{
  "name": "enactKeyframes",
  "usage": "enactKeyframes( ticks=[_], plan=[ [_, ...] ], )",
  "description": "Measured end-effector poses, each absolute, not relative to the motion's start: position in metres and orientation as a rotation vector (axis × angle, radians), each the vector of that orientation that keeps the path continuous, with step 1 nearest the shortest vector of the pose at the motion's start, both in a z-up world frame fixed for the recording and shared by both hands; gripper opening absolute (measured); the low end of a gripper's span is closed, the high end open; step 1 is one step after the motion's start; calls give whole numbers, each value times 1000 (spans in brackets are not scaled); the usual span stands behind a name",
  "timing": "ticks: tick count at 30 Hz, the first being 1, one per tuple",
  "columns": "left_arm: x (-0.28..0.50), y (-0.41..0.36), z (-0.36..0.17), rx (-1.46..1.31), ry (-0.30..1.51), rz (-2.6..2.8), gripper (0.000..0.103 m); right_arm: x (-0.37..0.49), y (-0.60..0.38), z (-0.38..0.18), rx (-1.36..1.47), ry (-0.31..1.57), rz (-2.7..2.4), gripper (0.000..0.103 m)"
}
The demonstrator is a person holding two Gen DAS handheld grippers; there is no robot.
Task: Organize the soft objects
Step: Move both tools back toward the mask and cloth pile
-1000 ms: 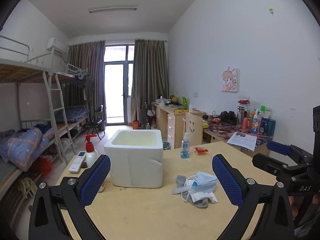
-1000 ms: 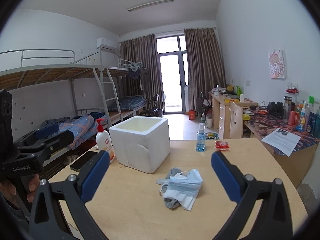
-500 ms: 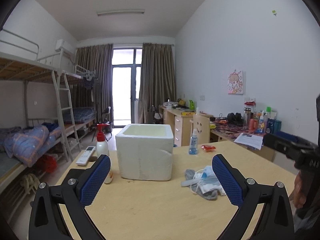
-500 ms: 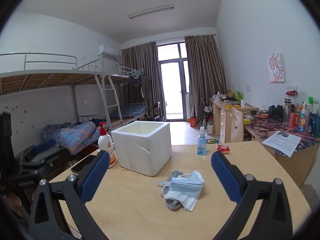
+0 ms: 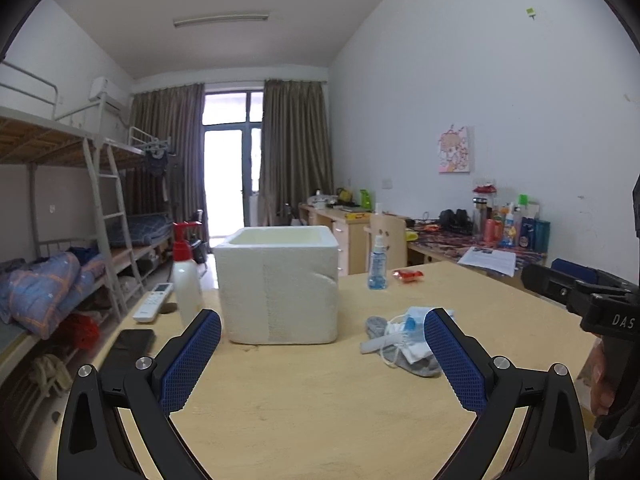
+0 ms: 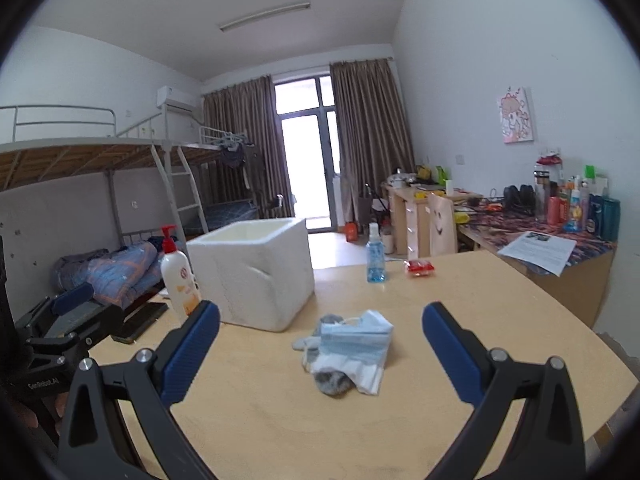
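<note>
A small pile of soft things lies on the wooden table: a blue face mask [image 6: 356, 338] on top of a grey sock [image 6: 332, 382] and white cloth. The pile also shows in the left wrist view [image 5: 404, 340], partly behind my right finger pad. A white foam box [image 5: 280, 284] stands open-topped left of the pile; it shows in the right wrist view too [image 6: 252, 276]. My left gripper [image 5: 320, 360] is open and empty, low over the table in front of the box. My right gripper [image 6: 320, 354] is open and empty, facing the pile.
A pump bottle [image 5: 186, 280], a remote [image 5: 152, 306] and a black phone [image 5: 128, 350] lie left of the box. A blue spray bottle [image 6: 376, 258] and a red packet [image 6: 418, 268] sit at the far edge. Bunk beds stand left, cluttered desks right.
Both grippers have dropped lower and tilted toward level. The box and pile now look nearer and sit higher in view. Both grippers stay open.
</note>
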State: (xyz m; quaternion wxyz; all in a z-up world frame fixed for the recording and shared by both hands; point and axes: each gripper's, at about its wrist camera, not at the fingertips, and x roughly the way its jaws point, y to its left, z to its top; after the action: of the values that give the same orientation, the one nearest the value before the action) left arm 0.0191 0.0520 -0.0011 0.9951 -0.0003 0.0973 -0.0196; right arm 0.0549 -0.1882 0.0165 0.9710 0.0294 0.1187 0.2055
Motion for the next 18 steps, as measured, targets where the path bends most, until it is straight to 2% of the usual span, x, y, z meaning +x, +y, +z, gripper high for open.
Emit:
enactKeyframes(
  ticks=[4, 18],
  plan=[
    [22, 45, -12, -50, 215, -72, 102, 51, -191, 11, 39, 219, 391, 102],
    [62, 14, -32, -47, 330, -102, 102, 92, -210, -9, -3, 321, 446, 102]
  ],
)
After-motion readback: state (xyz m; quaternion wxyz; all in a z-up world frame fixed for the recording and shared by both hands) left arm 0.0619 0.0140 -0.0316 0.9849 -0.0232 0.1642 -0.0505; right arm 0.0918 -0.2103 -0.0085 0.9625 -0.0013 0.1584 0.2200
